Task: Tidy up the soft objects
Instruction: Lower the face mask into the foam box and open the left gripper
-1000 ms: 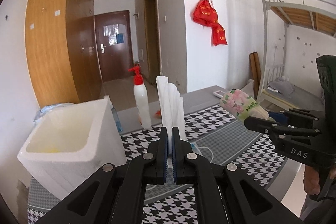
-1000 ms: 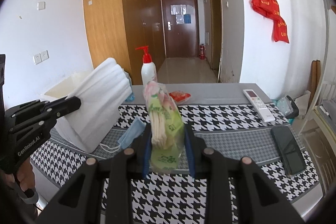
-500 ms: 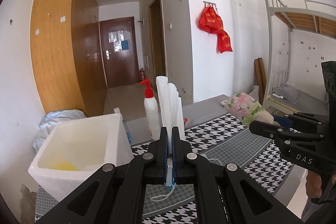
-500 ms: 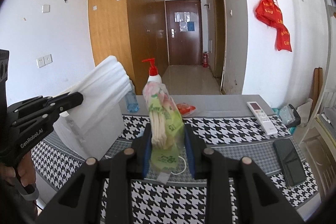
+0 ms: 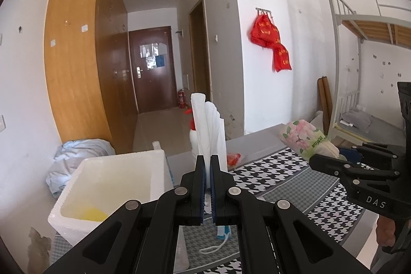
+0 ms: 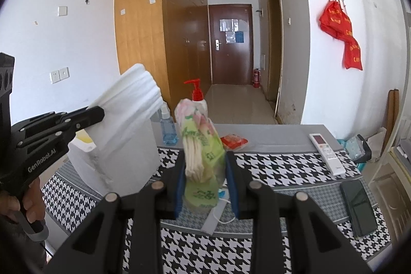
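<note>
While left gripper [image 5: 207,171] pinches white stack [image 5: 209,127], right gripper [image 6: 205,184] grips tissue pkt [image 6: 201,143].

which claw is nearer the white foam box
Left. The left claw, shut on folded white cloths, hangs right beside the foam box; the right claw holds a tissue pack farther away.

The left gripper [image 5: 207,166] is clamped on a stack of folded white cloths [image 5: 208,127] standing upright at centre. At eight o'clock sits an open white foam box [image 5: 113,186]. At three o'clock the right gripper [image 5: 331,158] holds a floral plastic tissue pack [image 5: 304,136] above the black-and-white houndstooth tablecloth [image 5: 280,171].
</note>
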